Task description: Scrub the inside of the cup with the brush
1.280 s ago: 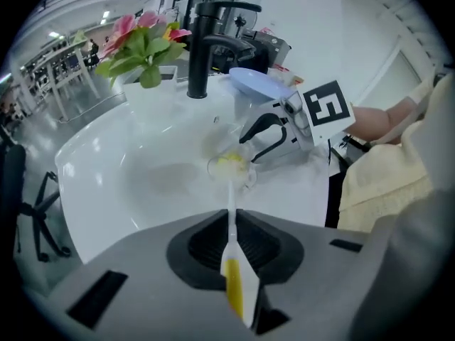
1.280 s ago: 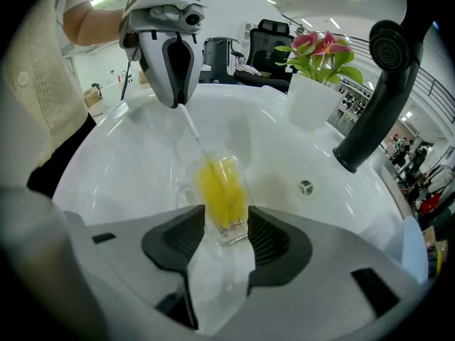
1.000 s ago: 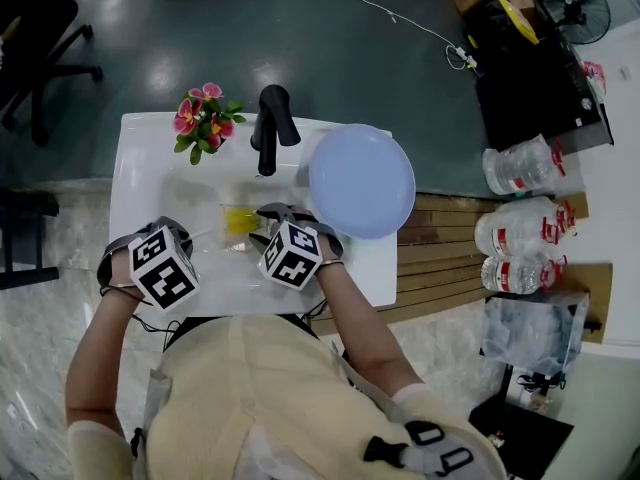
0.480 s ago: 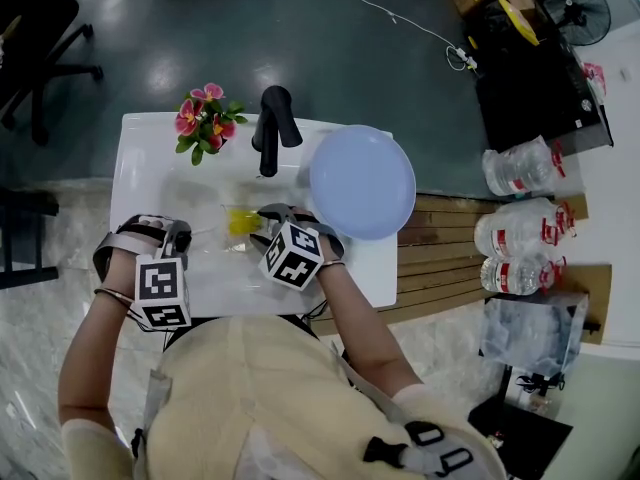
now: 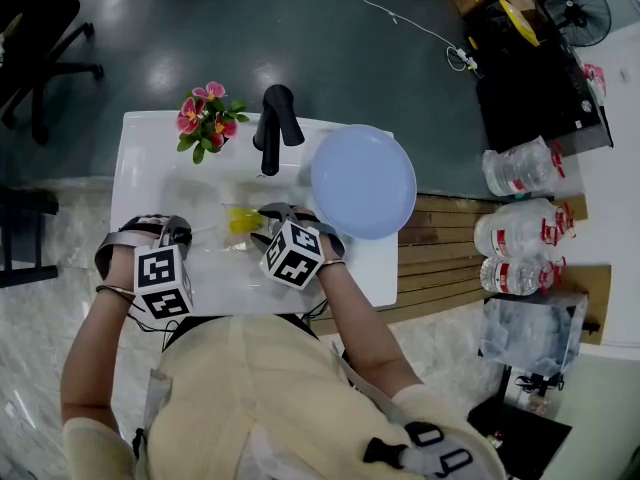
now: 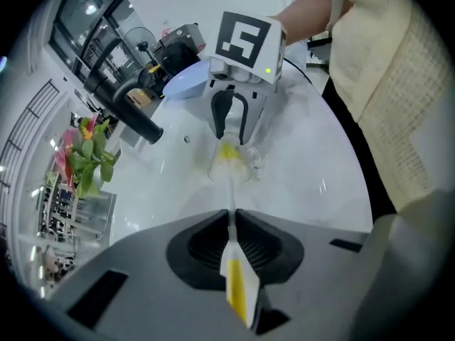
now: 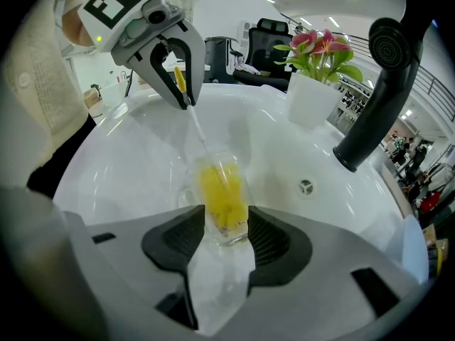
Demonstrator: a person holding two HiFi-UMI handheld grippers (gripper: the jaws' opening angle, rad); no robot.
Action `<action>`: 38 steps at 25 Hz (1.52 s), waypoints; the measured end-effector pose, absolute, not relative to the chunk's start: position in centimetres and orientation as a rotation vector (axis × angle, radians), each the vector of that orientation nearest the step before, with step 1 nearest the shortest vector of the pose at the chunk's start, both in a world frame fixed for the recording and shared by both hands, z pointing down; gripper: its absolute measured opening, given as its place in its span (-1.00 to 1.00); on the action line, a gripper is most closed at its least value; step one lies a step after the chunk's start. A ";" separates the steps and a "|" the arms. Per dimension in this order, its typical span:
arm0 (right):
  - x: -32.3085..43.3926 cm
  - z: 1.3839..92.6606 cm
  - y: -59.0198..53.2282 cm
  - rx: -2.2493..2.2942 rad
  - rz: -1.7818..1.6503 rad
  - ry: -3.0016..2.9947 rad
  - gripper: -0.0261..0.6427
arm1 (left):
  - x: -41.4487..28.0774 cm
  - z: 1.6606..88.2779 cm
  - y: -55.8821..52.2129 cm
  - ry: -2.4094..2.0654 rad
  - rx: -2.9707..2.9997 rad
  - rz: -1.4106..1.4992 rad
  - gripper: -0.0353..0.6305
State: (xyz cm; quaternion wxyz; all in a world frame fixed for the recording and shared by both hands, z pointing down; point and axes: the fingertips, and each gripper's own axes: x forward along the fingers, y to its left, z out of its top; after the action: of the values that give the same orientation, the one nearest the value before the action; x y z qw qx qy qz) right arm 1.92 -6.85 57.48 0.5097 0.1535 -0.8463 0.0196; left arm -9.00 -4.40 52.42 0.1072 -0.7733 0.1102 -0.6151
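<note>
Clear cup (image 7: 229,233) outline faint — brush (image 7: 198,138) head inside.

the black tap (image 5: 272,128) stands at the back of the white sink (image 5: 140,173). pink flowers (image 5: 205,116) sit just left of the tap. a blue plate (image 5: 362,181) is just right of it. in front of the tap, a yellow brush (image 5: 238,218) is inside the cup (image 5: 246,231), between the left gripper (image 5: 180,234) and the right gripper (image 5: 270,214).
</note>
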 end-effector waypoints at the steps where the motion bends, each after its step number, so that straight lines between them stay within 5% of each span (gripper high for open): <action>1: 1.9 57.5 -6.8 0.370 0.047 -2.038 -0.33 | -9.0 52.5 -4.5 0.332 -2.291 -1.823 -0.76; 23: 1.9 57.4 -6.8 0.373 0.060 -2.037 -0.33 | -9.2 53.1 -3.6 0.677 -2.939 -2.106 -0.76; 38: 1.9 57.4 -6.8 0.364 0.057 -2.035 -0.33 | -8.6 52.2 -4.0 0.432 -2.296 -1.970 -0.76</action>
State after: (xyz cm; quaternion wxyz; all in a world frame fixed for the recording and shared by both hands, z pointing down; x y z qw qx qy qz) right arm 1.90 -6.77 57.37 0.5115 0.1513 -0.8456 0.0235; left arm -8.57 -3.99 52.19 0.0425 -0.7507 0.1411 -0.6441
